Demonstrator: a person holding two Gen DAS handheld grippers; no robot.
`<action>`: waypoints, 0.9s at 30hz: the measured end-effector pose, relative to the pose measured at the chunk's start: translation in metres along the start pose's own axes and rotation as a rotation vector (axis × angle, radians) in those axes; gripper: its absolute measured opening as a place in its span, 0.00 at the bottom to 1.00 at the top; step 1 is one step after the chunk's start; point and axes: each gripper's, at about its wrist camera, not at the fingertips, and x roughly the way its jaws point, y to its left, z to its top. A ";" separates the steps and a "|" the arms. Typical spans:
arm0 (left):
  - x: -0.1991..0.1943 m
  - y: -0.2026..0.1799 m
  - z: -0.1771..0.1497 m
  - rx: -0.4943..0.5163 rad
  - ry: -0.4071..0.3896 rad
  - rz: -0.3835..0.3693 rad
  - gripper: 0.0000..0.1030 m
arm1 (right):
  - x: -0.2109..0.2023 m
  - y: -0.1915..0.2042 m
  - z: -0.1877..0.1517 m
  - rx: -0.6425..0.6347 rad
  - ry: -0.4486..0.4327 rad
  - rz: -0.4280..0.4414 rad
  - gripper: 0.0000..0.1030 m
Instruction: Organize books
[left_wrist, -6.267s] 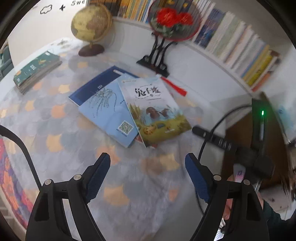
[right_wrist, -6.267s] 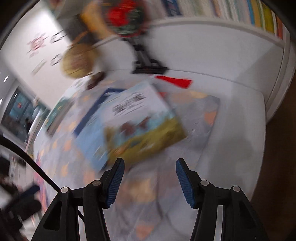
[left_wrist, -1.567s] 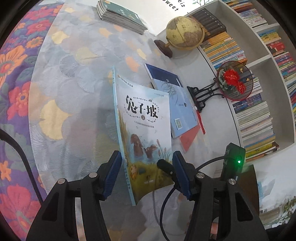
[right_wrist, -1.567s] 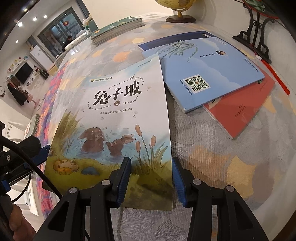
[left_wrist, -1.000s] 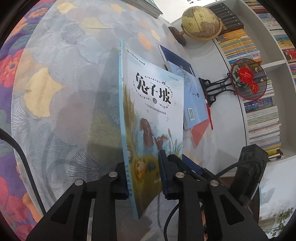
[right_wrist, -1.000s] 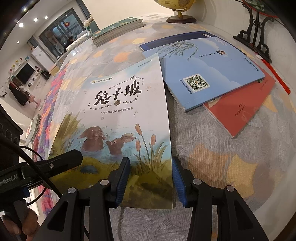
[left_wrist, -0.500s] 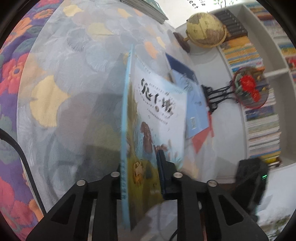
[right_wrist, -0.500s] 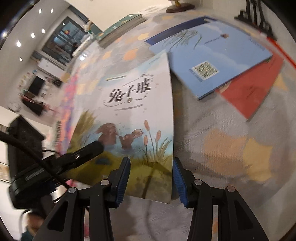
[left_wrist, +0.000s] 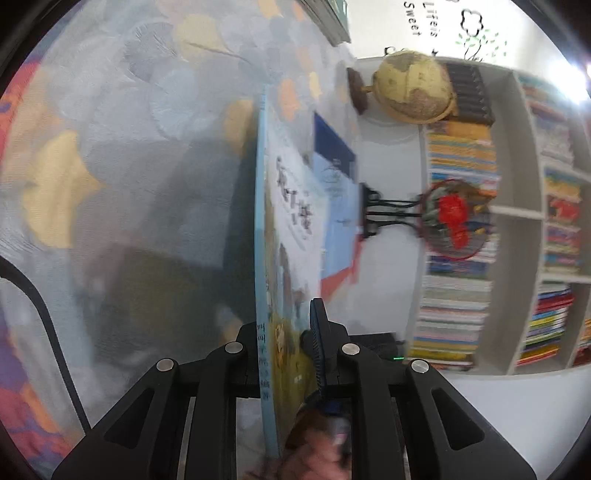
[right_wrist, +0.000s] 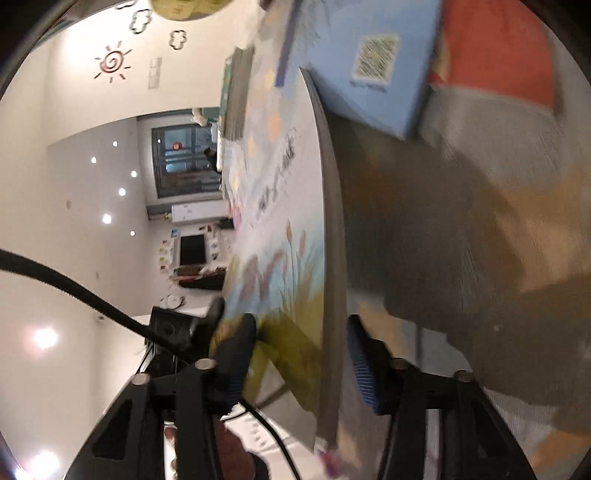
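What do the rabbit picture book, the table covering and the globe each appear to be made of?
Rabbit picture book: thin paper with a smooth printed cover, seemingly bending slightly; paperback, likely.
Table covering: probably woven or embossed cloth, matte, with a fan-leaf texture.
Globe: yellowish, slightly shiny sphere on a dark, wood-like base; material uncertain.

Both wrist views close, rolled sideways over table (left_wrist: 110, 155); share rabbit book (left_wrist: 291, 206) (right_wrist: 288, 236) edge-on.
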 end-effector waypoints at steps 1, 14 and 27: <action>-0.001 0.000 0.001 0.028 0.006 0.040 0.13 | 0.003 0.005 -0.001 -0.031 -0.014 -0.031 0.28; -0.037 -0.006 -0.003 0.569 0.128 0.263 0.15 | 0.054 0.100 -0.100 -0.441 -0.251 -0.587 0.24; -0.119 -0.004 0.042 0.841 0.203 0.265 0.14 | 0.153 0.170 -0.185 -0.428 -0.456 -0.774 0.23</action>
